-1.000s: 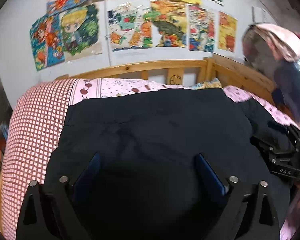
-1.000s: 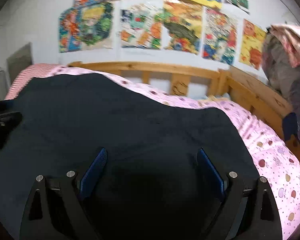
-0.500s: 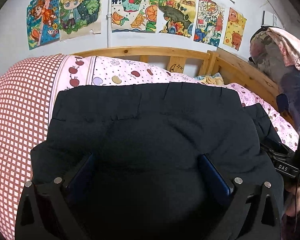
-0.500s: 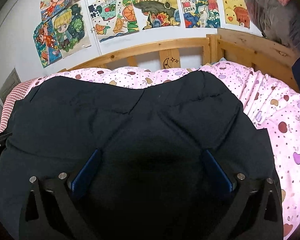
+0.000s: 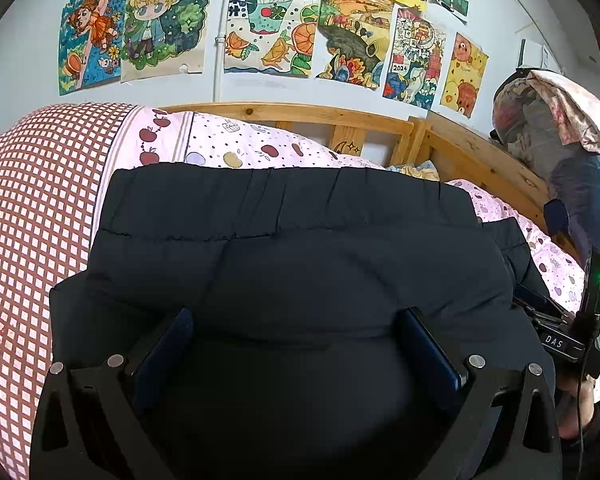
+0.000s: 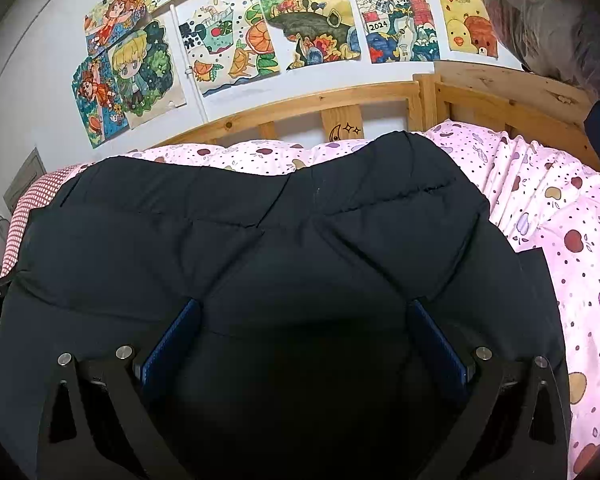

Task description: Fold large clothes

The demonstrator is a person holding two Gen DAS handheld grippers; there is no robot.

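Black jacket (image 5: 292,248) on pink quilt (image 6: 560,216); drawings (image 6: 268,36) above.

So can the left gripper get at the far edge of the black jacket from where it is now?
Probably yes. The left gripper sits open over the black jacket, and nothing lies between it and the far edge near the apple-print bedding. The right gripper is off to the side.

Two handheld grippers point forward, side by side. The left gripper (image 5: 296,344) has its blue-padded fingers (image 5: 168,344) spread wide apart. The right gripper (image 6: 304,334) is likewise spread wide, blue pads (image 6: 172,338) facing inward. A hand (image 5: 580,404) grips the right gripper's body.
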